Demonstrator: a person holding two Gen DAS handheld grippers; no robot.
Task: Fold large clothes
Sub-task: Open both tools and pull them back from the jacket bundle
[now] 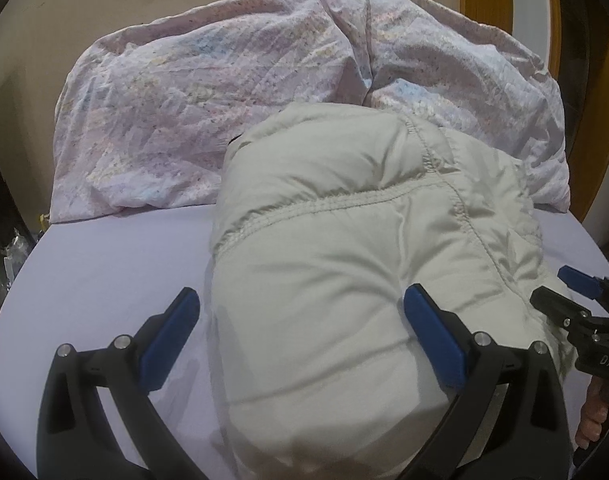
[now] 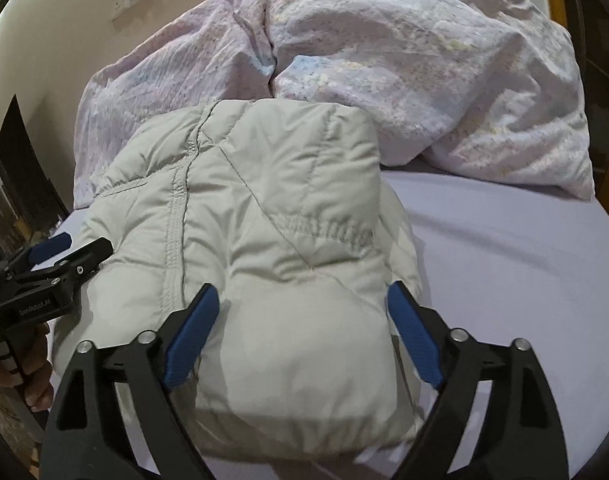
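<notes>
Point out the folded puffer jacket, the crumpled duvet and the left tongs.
folded puffer jacket [image 2: 288, 264]: right wrist view, on its quilted top panel.
crumpled duvet [image 1: 176, 120]: left wrist view, on the left mound of patterned fabric.
left tongs [image 1: 300, 328]: left wrist view, midway between the blue tips.

The puffy quilted jacket [image 2: 264, 240] is a pale grey-beige with matching stitching. The smooth bed sheet [image 2: 504, 280] under it is plain lavender. The crumpled duvet [image 1: 184, 112] at the far side is pale pink-lilac with faint blue and yellow speckles. Both grippers [image 1: 300, 336] [image 2: 304, 336] are black with blue pads [image 1: 172, 336].
</notes>
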